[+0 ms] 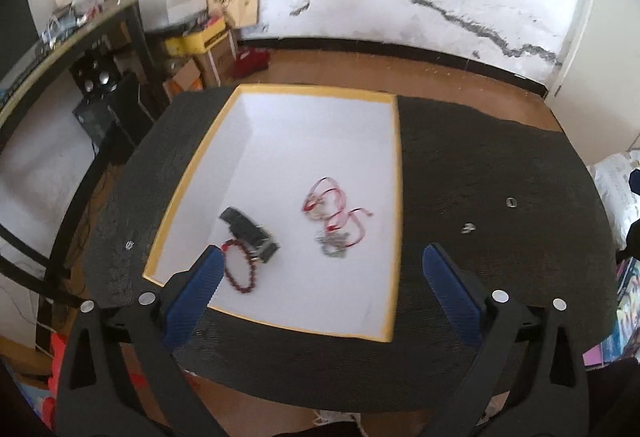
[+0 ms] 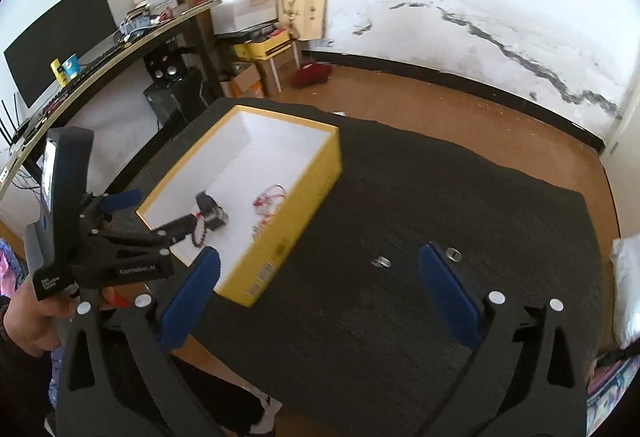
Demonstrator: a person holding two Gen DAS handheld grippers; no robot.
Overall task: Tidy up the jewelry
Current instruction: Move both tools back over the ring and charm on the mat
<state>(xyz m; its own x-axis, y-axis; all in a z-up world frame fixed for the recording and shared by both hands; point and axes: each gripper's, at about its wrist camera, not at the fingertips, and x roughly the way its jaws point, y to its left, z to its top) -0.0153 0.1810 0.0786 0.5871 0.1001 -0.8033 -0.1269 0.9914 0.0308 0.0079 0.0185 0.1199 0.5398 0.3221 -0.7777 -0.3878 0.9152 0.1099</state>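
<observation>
Nearest, the left gripper (image 1: pixel 320 269) and right gripper (image 2: pixel 318 273) both hung with jaws wide and empty over the black table (image 1: pixel 480 173). Beyond, the yellow box (image 1: pixel 394 197) held a red bead bracelet (image 1: pixel 240 271), a black watch (image 1: pixel 250 233) and red cord necklaces (image 1: pixel 336 213), while two small rings (image 2: pixel 380 261) lay on the table to its right.

One yellow box (image 1: pixel 394 197). Inside: one black watch (image 1: pixel 250 233), one red bead bracelet (image 1: pixel 240 269), one tangle of red cords (image 1: pixel 334 213). Three small rings on table: two (image 1: pixel 467 227) (image 1: pixel 511 202) right of box, one (image 1: pixel 129 245) left.
</observation>
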